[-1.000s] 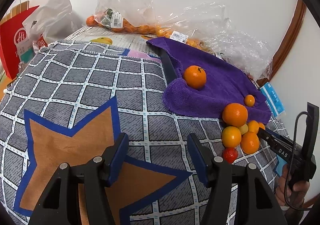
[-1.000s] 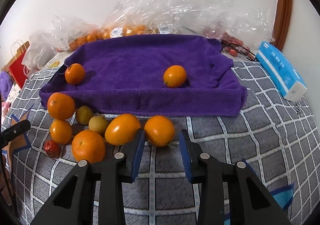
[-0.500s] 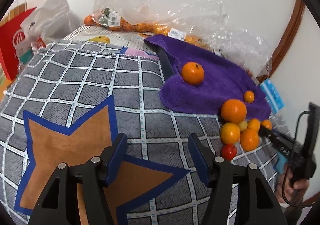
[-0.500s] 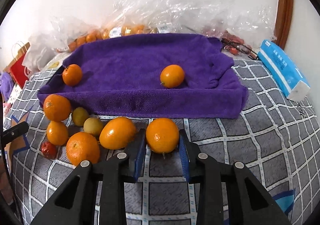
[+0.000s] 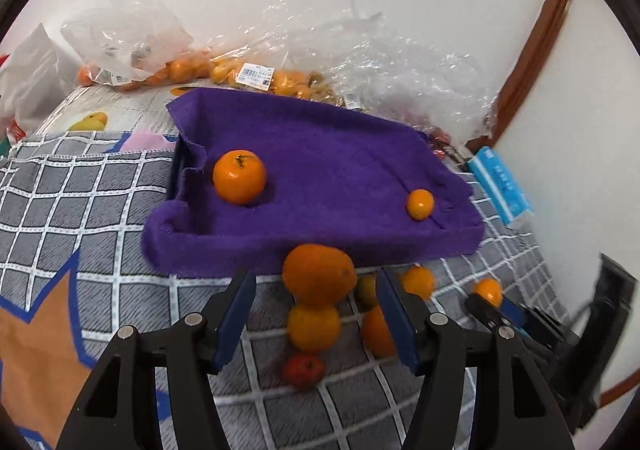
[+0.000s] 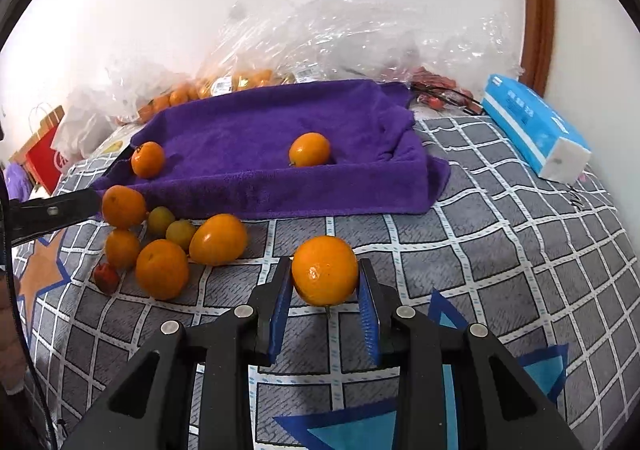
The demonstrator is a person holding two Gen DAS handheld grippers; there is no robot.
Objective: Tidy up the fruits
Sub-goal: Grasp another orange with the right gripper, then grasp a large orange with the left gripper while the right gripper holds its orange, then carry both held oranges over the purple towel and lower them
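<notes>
A purple towel-lined tray (image 5: 320, 154) (image 6: 240, 122) holds a stemmed orange (image 5: 239, 176) (image 6: 148, 159) and a smaller orange (image 5: 420, 204) (image 6: 310, 149). In front of it lies a pile of fruit on the checked cloth: a big orange (image 5: 318, 274) (image 6: 124, 206), several more oranges (image 6: 162, 268), two small yellow fruits (image 6: 160, 220) and a small red fruit (image 5: 303, 370) (image 6: 106, 278). My left gripper (image 5: 315, 273) hovers over this pile with its jaws opening; the big orange shows between them, untouched. My right gripper (image 6: 325, 262) is shut on an orange (image 6: 324, 276), held just above the cloth.
Clear plastic bags of oranges (image 5: 256, 74) (image 6: 240, 80) line the wall behind the tray. A blue tissue pack (image 6: 536, 130) (image 5: 500, 182) lies to the right. A red paper bag (image 6: 44, 154) stands far left. A wooden frame (image 6: 538, 10) runs up the right wall.
My left gripper swung right, from the star patch to over the fruit pile. My right gripper closed on the orange and raised it slightly off the cloth.
</notes>
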